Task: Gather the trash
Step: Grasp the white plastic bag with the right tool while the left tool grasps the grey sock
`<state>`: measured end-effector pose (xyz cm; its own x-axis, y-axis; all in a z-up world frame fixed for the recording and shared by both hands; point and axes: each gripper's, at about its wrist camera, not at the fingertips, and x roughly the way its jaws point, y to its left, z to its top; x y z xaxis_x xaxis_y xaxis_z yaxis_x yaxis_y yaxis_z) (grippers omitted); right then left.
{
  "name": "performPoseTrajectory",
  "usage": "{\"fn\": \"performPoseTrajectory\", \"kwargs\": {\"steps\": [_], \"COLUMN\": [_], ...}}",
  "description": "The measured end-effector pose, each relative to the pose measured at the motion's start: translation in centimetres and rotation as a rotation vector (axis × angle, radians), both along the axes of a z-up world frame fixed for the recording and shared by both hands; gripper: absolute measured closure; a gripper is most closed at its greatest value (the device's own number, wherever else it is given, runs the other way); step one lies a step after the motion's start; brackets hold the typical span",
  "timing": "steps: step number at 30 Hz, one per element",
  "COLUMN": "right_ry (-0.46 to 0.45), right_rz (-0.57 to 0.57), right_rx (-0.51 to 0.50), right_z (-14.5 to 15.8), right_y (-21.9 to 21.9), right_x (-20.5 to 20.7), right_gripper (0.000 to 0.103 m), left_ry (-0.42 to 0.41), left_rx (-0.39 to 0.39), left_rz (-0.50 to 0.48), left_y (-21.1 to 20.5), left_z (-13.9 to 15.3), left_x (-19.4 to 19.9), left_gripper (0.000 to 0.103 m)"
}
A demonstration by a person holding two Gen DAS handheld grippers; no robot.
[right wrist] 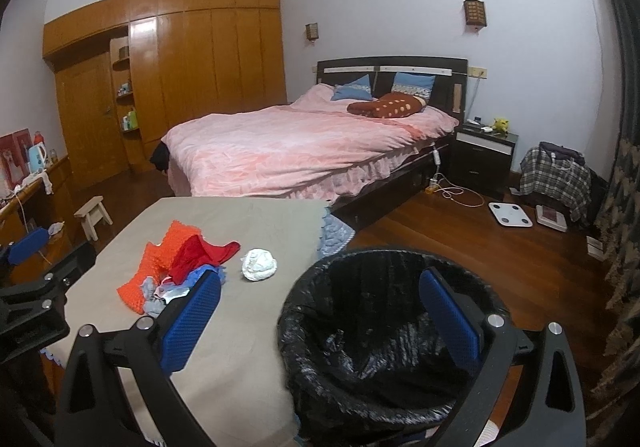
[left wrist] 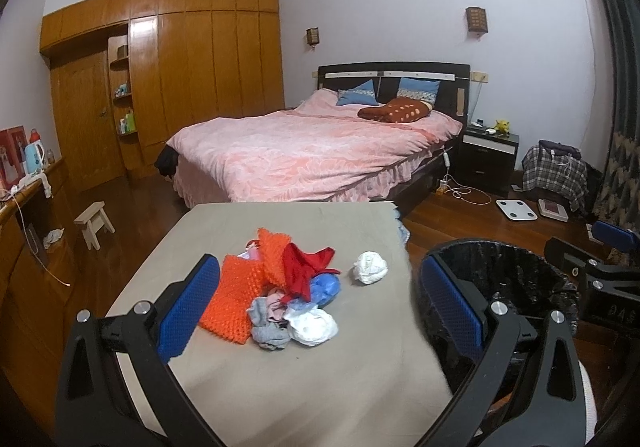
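A pile lies on the grey-covered table [left wrist: 248, 379]: an orange knitted piece [left wrist: 236, 299], a red cloth [left wrist: 306, 267], blue plastic, grey and pink scraps and a white crumpled wad [left wrist: 314, 327]. A second crumpled white paper ball [left wrist: 370, 267] [right wrist: 259, 264] sits apart to the right. A bin with a black liner [right wrist: 372, 327] [left wrist: 508, 279] stands right of the table. My left gripper [left wrist: 320, 307] hovers open just before the pile. My right gripper [right wrist: 320, 317] is open over the bin's near rim, with nothing between its fingers.
Behind the table stands a bed with a pink cover [left wrist: 312, 151]. A small wooden stool [left wrist: 94, 225] is on the floor at left, beside a low wooden counter [left wrist: 24, 207]. A scale [right wrist: 510, 213] and cables lie on the wooden floor at right.
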<state>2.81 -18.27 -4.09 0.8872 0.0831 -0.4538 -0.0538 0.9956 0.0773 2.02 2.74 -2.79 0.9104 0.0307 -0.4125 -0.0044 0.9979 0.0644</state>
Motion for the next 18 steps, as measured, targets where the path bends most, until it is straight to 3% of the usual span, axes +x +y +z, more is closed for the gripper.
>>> {"fn": "performPoseTrajectory", "kwargs": {"steps": [11,18], "right_ry": [0.028,0.093], "right_rz": [0.142,0.208], "right_rx": [-0.015,-0.003], "right_z": [-3.6,-7.5], "right_y": [6.6,11.2], "right_x": [6.1,9.9], "right_gripper": [0.006,0.012], "left_ry": [0.007,0.069], "left_rx": [0.021,0.034], "left_rz": [0.139,0.184], "left_y": [8.3,12.3], "left_z": [-2.9,-5.9], "left_x": [3.4,5.3], "left_gripper": [0.005,0.005]}}
